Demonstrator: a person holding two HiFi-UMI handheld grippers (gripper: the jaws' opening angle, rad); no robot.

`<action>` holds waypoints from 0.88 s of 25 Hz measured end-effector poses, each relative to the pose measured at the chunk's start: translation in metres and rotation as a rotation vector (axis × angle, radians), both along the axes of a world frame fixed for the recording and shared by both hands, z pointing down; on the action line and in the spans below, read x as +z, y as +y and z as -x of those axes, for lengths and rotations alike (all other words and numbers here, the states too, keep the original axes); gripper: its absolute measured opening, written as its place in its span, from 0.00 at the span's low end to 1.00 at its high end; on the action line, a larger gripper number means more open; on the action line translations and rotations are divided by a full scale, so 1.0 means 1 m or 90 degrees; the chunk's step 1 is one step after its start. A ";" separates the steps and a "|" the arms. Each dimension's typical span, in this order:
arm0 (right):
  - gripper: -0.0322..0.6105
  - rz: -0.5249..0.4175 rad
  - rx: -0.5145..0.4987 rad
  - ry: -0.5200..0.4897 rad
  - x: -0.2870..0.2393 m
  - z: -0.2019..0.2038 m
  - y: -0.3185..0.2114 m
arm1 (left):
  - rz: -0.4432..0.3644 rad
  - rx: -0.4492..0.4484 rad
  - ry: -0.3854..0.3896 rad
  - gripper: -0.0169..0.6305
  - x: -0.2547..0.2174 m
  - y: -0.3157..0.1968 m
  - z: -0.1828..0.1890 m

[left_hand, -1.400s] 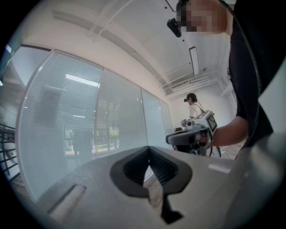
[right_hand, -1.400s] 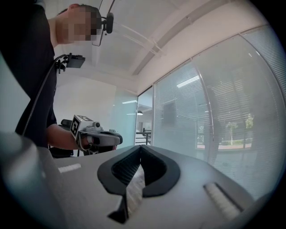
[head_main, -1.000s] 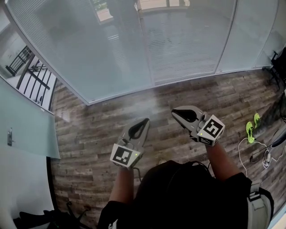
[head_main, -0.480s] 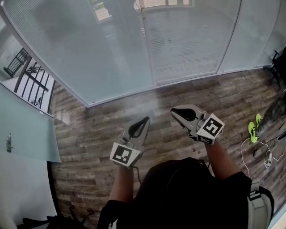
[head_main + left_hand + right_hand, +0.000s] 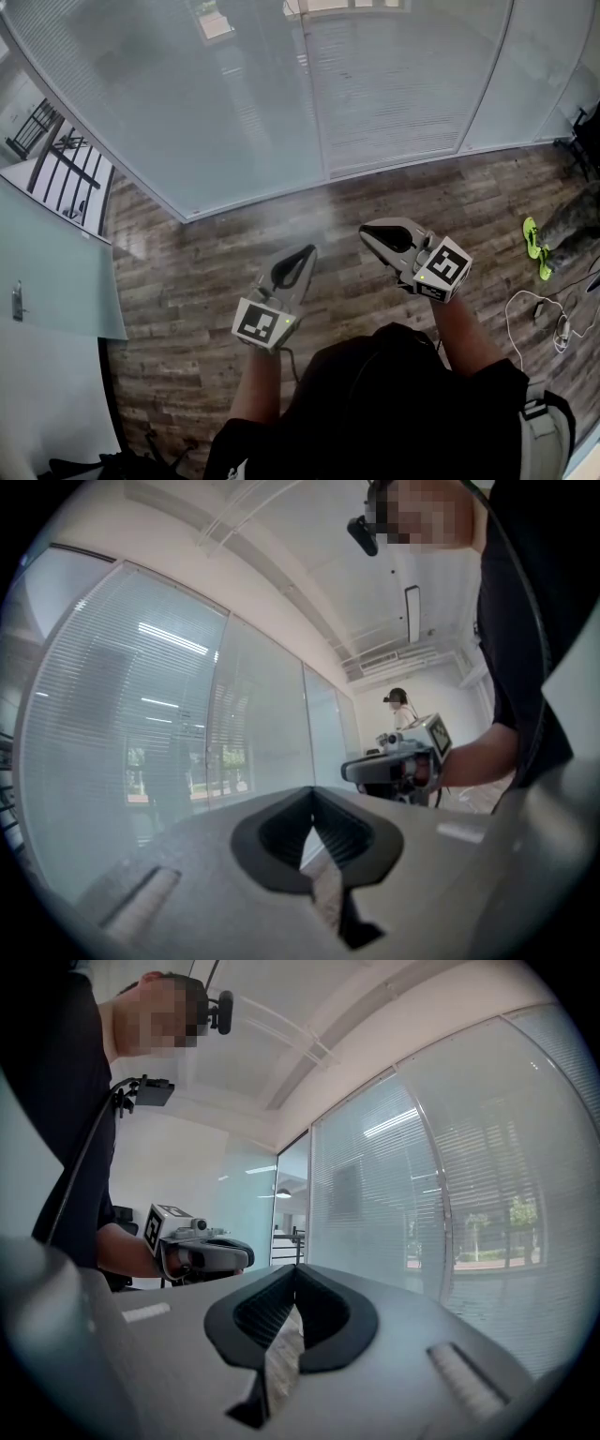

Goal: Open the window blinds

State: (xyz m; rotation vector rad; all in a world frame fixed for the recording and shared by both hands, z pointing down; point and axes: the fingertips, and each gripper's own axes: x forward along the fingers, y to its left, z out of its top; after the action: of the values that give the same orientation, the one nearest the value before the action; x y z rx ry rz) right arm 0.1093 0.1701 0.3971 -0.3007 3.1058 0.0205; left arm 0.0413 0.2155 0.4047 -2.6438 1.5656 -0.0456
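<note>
- Left gripper (image 5: 302,255), lower centre of the head view: jaws pressed together, nothing between them. Its own view confirms the pads meet with only floor showing behind.
- Right gripper (image 5: 371,235), just right of it: jaws likewise closed and empty, held level and pointing toward the glass.
- Window blinds (image 5: 398,89): they fill the upper half of the head view behind the glass panels (image 5: 234,122). The slats lie shut across every panel I can see, with only a dim outdoor view coming through them.
- Both grippers hang over the wooden floor (image 5: 187,272), well apart from the glass. Neither touches the blinds or a frame.
- I can't make out a cord, wand or switch for the blinds in any view.
- Progress, in my judgement: nothing is done yet. I have to find the control, close the gap to the window, open a gripper onto the control and work it.
- Outer area: a dark railing (image 5: 58,155) shows at the upper left. A green item (image 5: 532,234) and loose cables (image 5: 539,314) lie at the right edge, clear of the work.
</note>
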 end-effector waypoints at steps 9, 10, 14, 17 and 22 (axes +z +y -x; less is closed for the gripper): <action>0.06 0.005 0.006 0.012 -0.001 -0.002 -0.002 | 0.004 0.010 0.010 0.03 0.002 -0.007 -0.002; 0.06 0.007 0.009 0.012 -0.001 -0.002 -0.004 | 0.001 0.010 0.011 0.03 0.003 -0.008 -0.001; 0.06 0.003 0.006 0.019 -0.001 -0.004 -0.005 | -0.010 0.014 0.012 0.03 0.005 -0.012 -0.001; 0.06 -0.002 0.012 0.017 0.001 -0.005 -0.012 | -0.015 0.018 0.009 0.03 0.005 -0.017 -0.002; 0.06 0.013 0.017 0.009 0.001 -0.001 -0.027 | -0.017 0.011 0.011 0.03 0.007 -0.029 0.001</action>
State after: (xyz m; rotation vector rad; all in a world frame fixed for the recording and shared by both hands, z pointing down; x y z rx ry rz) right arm 0.1107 0.1432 0.3976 -0.3442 3.1177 -0.0083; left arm 0.0404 0.1865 0.4116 -2.6443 1.5370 -0.0007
